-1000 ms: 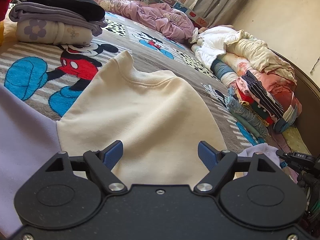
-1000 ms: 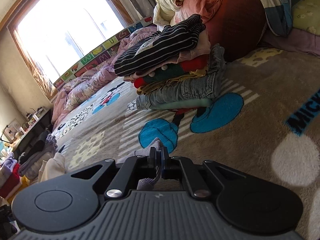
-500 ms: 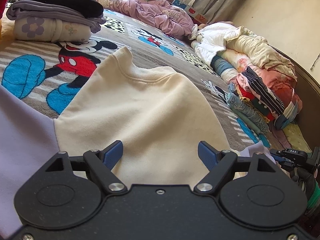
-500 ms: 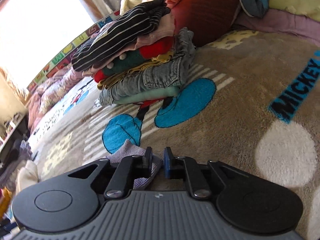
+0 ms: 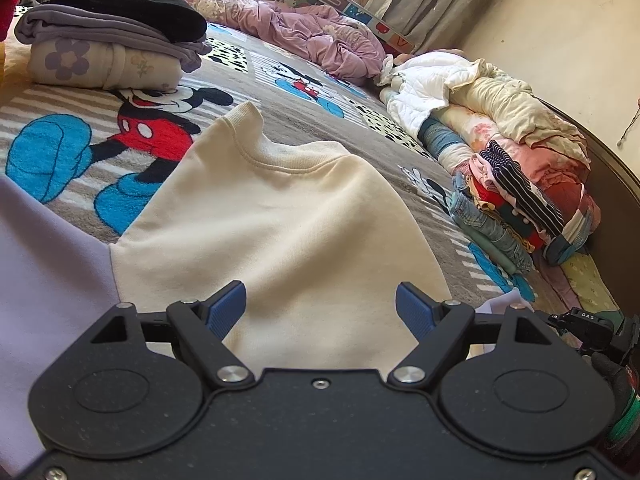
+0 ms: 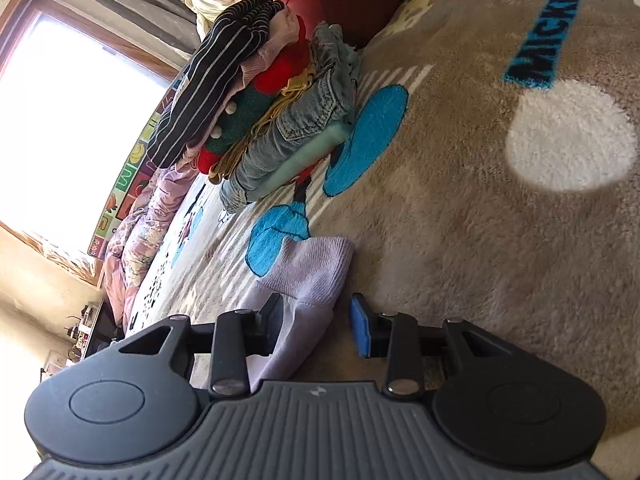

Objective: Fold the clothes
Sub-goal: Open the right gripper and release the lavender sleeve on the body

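Left wrist view: left tool [image 5: 320,312] released, jaws wide above the cream sweatshirt [image 5: 280,216] spread flat on the rug [image 5: 304,112]. Right wrist view: right tool [image 6: 316,326] has just been opening; the lilac cuff [image 6: 312,276] lies on the rug between its jaws, touching the left one, ungripped.

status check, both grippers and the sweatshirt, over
Left gripper open, hovering over the cream sweatshirt body. Right gripper open, jaws just opening, lavender ribbed cuff loose between them. Nothing in the way on the rug.
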